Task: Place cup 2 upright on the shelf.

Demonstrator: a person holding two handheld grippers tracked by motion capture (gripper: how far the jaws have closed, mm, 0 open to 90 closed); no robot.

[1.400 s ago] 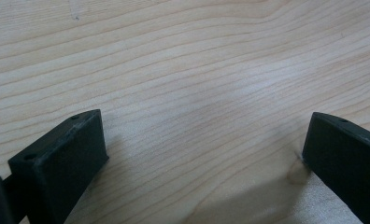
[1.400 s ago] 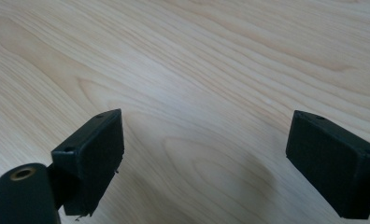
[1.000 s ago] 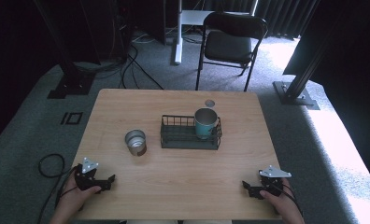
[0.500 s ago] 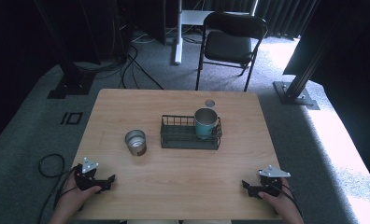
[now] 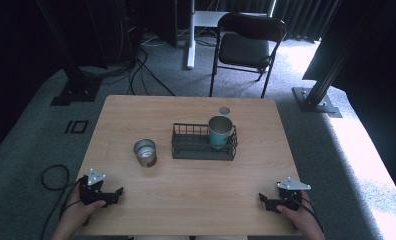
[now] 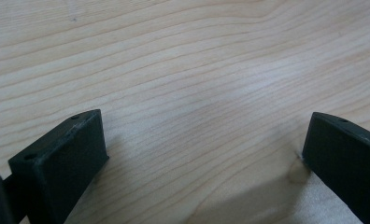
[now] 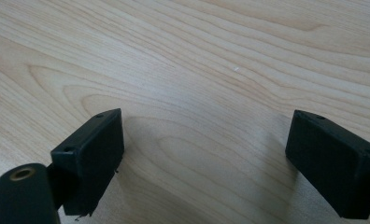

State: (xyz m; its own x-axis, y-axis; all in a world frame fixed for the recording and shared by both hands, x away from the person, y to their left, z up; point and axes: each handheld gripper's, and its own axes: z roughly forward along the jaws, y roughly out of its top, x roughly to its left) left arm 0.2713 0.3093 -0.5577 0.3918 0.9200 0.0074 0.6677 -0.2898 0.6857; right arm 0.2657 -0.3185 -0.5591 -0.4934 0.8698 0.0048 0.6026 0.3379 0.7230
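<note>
One wooden table (image 5: pixel 186 200) carries a wire basket (image 5: pixel 204 149) at centre with a teal cup (image 5: pixel 220 131) upright inside; just left stands a metal tin (image 5: pixel 145 152), likely light, rigid, slippery: grip across its wall. Left gripper (image 5: pixel 117 192) and right gripper (image 5: pixel 262 199) rest near edge, jaws wide, empty.

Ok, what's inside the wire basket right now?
A teal cup stands upright at the right end of the wire basket. The rest looks bare; the cup's inside cannot be made out.
</note>
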